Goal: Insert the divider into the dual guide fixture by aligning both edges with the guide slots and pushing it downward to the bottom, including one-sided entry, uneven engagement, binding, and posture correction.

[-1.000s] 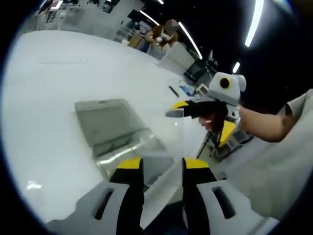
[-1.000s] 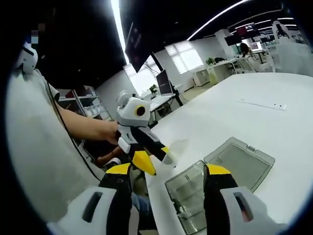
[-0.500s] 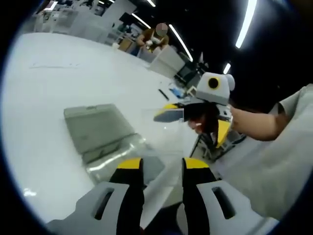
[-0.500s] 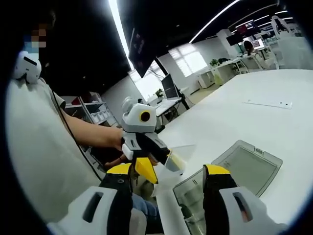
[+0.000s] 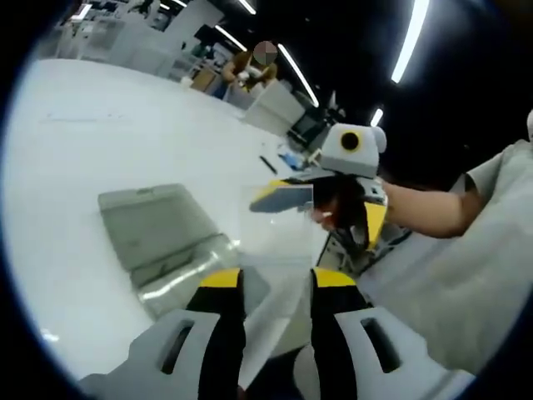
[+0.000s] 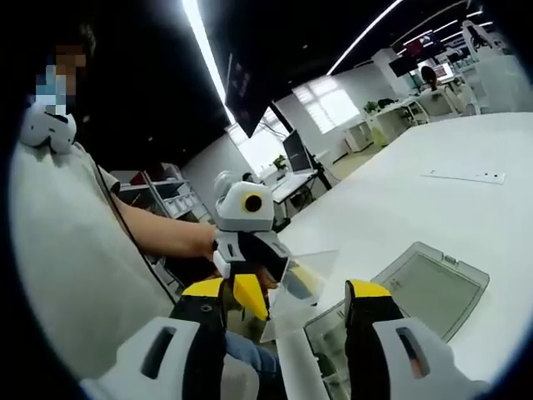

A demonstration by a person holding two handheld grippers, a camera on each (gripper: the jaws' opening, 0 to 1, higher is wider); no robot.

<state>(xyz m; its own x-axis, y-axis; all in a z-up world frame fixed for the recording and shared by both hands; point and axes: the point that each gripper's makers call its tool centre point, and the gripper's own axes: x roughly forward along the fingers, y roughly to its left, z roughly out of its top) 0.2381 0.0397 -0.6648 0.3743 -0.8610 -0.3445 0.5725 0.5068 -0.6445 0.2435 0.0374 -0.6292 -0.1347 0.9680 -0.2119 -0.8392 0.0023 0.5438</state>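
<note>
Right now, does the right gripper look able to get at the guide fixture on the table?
Probably yes: the fixture lies just ahead of the right gripper, uncovered; the clear divider and left gripper hang by its near end, not across it.

The left gripper [image 5: 276, 287] has two black jaws with yellow tips on a light grey body with dark slots. The right gripper [image 6: 285, 296] looks the same. The person wears a light grey short-sleeved shirt [image 6: 67, 250].
</note>
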